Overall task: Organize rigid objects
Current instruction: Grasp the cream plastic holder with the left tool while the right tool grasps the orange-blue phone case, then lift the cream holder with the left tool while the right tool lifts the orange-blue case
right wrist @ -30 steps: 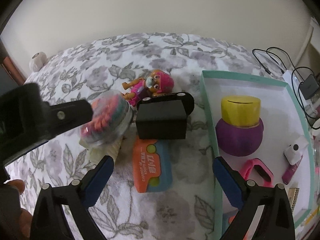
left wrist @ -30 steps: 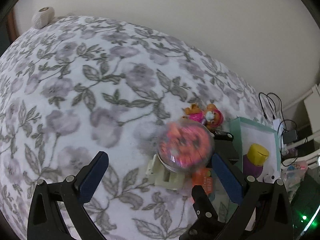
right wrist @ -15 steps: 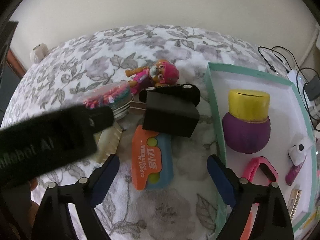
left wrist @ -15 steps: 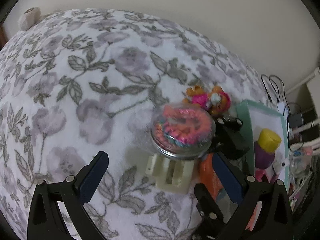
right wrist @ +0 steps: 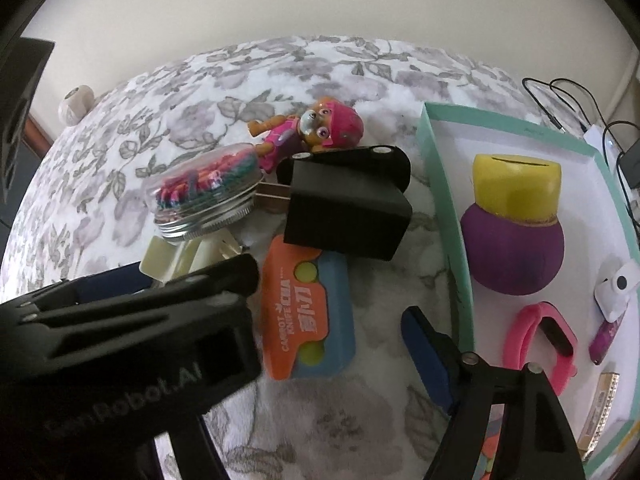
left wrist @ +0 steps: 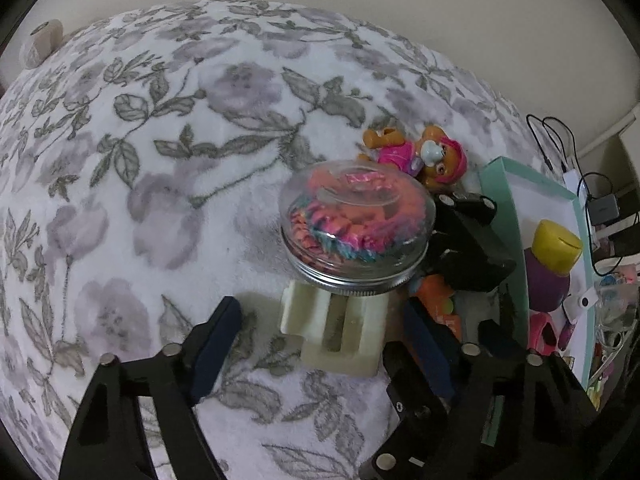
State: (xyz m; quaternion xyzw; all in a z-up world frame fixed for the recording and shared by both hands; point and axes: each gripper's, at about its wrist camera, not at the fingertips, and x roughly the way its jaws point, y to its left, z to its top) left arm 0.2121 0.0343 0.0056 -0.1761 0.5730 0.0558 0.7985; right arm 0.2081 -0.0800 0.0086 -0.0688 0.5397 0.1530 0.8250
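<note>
Both claws have just been narrowing yet stay spread with nothing pinched, the left claw (left wrist: 320, 344) having dropped to straddle the cream clip (left wrist: 336, 332) under the bead jar (left wrist: 356, 220) on the bed (likely the next pick), right claw (right wrist: 320, 340) above the carrot knife (right wrist: 308, 312).

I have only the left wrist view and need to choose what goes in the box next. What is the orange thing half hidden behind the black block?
Observer: The orange thing is a flat orange and blue toy printed CARROT KNIFE, lying on the blanket beside the box.
Operator: Is the black block plain on the side facing the jar?
Observer: No, two metal prongs stick out of it toward the jar's lid; it looks like a plug.
Operator: What is the pink shape under the purple pot?
Observer: A pink wristband with a dark face, lying flat in the box, apart from the pot.
</note>
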